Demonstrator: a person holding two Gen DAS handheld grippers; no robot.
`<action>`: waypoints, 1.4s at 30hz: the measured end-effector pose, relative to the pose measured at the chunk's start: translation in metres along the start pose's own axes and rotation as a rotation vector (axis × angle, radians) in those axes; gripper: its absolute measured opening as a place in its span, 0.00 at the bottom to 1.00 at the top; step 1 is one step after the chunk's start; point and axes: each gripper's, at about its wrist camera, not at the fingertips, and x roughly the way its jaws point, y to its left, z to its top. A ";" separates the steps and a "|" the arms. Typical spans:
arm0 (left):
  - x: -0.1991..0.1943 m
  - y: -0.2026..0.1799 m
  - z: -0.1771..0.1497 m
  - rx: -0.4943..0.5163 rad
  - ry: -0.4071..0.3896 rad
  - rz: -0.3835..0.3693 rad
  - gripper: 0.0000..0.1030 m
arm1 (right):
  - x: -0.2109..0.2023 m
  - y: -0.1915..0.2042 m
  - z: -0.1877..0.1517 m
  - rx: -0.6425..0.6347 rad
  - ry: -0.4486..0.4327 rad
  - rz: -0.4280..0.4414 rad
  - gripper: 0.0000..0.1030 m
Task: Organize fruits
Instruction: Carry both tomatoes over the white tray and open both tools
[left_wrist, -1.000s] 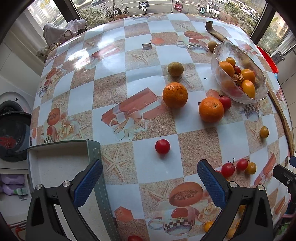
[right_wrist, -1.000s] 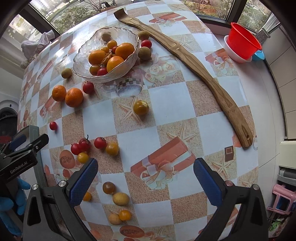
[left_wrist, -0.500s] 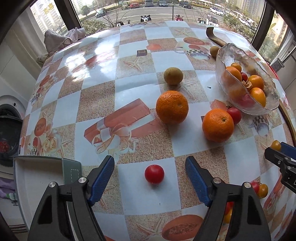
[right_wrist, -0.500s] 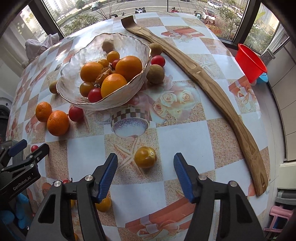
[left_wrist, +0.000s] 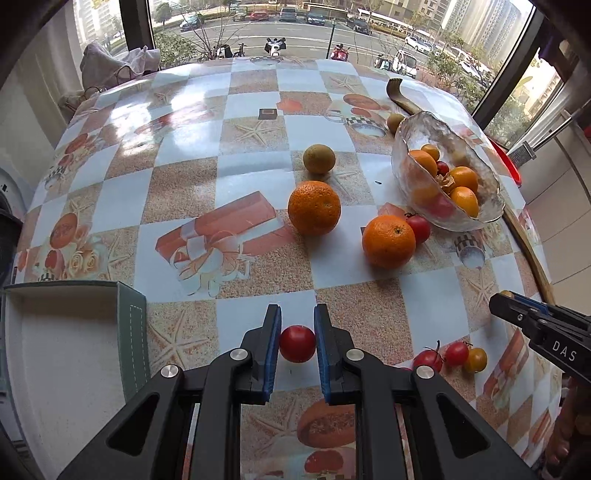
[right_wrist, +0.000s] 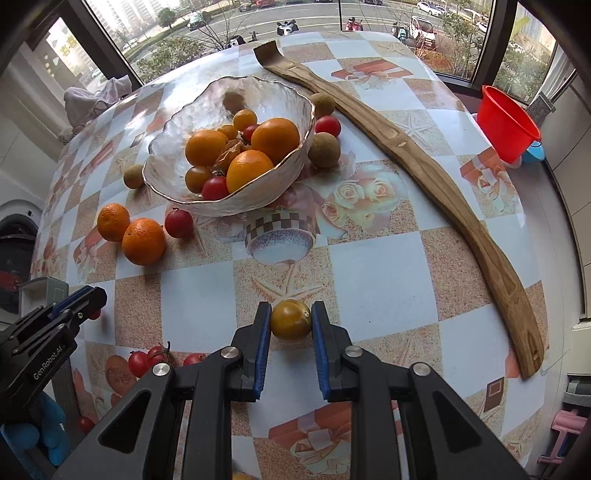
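My left gripper (left_wrist: 296, 332) is shut on a red cherry tomato (left_wrist: 297, 343) that rests on the table. My right gripper (right_wrist: 290, 320) is shut on a yellow-brown tomato (right_wrist: 290, 319), also at table level. A glass bowl (right_wrist: 177, 173) holds oranges and small tomatoes; it also shows in the left wrist view (left_wrist: 406, 162). Two oranges (left_wrist: 314, 207) (left_wrist: 388, 236) and a red tomato (left_wrist: 419, 227) lie loose beside the bowl. The right gripper's tip (left_wrist: 517, 310) shows at the right edge of the left wrist view.
A long wooden piece (right_wrist: 424, 162) runs along the table's right side. A red cup (right_wrist: 508, 123) stands at the far right. A white box (left_wrist: 62, 354) sits at the near left. Brown round fruits (right_wrist: 324, 149) (left_wrist: 319, 158) and a cluster of small tomatoes (left_wrist: 448, 356) lie about.
Both grippers have moved forward and down and closed: the left around the red cherry tomato, the right around the yellow-brown tomato.
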 end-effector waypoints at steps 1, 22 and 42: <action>-0.005 0.002 -0.001 -0.008 -0.005 -0.006 0.19 | -0.003 0.003 -0.002 -0.004 0.001 0.009 0.23; -0.087 0.138 -0.053 -0.226 -0.070 0.119 0.19 | -0.020 0.180 -0.019 -0.228 0.052 0.234 0.23; -0.055 0.212 -0.100 -0.287 0.051 0.250 0.22 | 0.055 0.331 -0.038 -0.484 0.194 0.223 0.24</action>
